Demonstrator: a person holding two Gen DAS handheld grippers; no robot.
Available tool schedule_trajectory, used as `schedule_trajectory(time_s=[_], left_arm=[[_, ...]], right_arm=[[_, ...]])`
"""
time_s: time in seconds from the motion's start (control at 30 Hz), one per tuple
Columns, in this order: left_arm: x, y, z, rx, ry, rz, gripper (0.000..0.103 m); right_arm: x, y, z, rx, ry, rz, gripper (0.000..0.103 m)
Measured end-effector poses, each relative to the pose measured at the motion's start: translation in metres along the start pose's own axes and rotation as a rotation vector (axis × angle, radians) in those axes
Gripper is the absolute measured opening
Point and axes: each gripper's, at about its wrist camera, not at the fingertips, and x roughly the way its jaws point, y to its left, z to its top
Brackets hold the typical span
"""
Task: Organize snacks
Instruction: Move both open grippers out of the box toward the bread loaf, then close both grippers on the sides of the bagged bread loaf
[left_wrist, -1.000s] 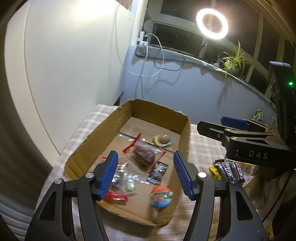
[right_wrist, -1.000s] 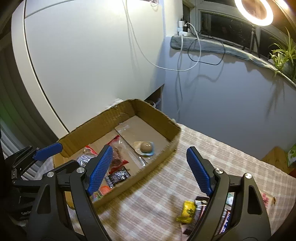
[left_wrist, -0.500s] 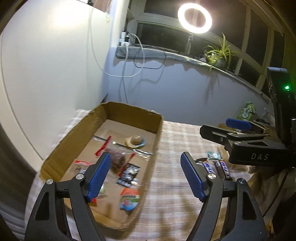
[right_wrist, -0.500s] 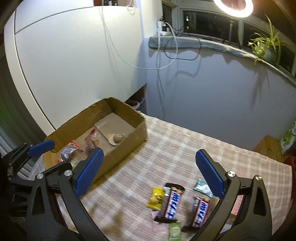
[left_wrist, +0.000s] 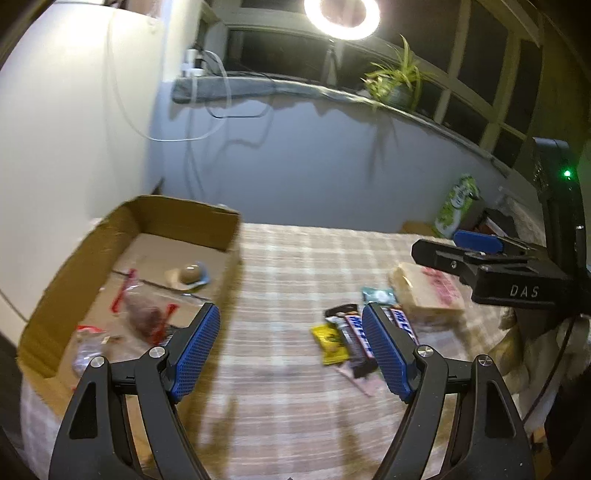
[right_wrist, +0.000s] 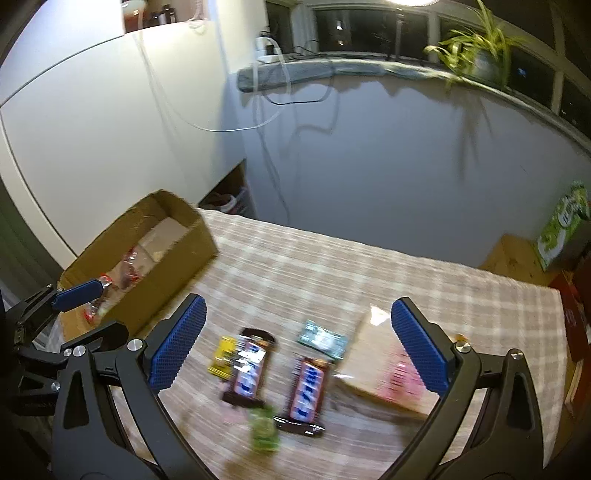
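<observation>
A cardboard box (left_wrist: 147, 236) holding wrapped snacks is seen at the left edge of the checked tablecloth (left_wrist: 295, 258). The left gripper (left_wrist: 291, 350) is held spread wide above bare cloth, nothing between its pads. Near the front edge, two chocolate bars (right_wrist: 277, 373) and a yellow packet (right_wrist: 223, 354) are framed, untouched, by the fully spread right gripper (right_wrist: 295, 347).

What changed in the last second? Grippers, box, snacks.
Both grippers swung from the cardboard box to the loose snacks on the checked tablecloth. The left gripper and right gripper both widened; nothing lies between their fingers. Nothing was picked up. The box, its contents and the chocolate bars did not move.
</observation>
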Motion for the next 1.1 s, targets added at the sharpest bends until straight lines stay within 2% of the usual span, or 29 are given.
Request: schedule_trajectory(time_s=[0.33,0.7,0.9,1.0,1.1], left_arm=[[0.030,-0.042,0.002,0.034,0.062,-0.102,0.079],[0.066,-0.089,0.006,0.073,0.136,-0.201,0.079],[0.088,-0.108,0.006,0.103,0.186,-0.234,0.079],[0.102,-0.111,0.007,0.088,0.216,-0.252,0.077],[0.113,-0.112,0.007,0.077,0.248,-0.271,0.067]], right_arm=[[-0.003,-0.072,-0.018,0.111,0.037,-0.038,0.102],[0.006,-0.117,-0.041,0.200,0.087,-0.031,0.102],[0.015,-0.138,-0.053,0.280,0.128,0.032,0.102],[0.020,-0.145,-0.058,0.302,0.151,0.068,0.096],[0.024,-0.147,-0.062,0.312,0.172,0.095,0.089]])
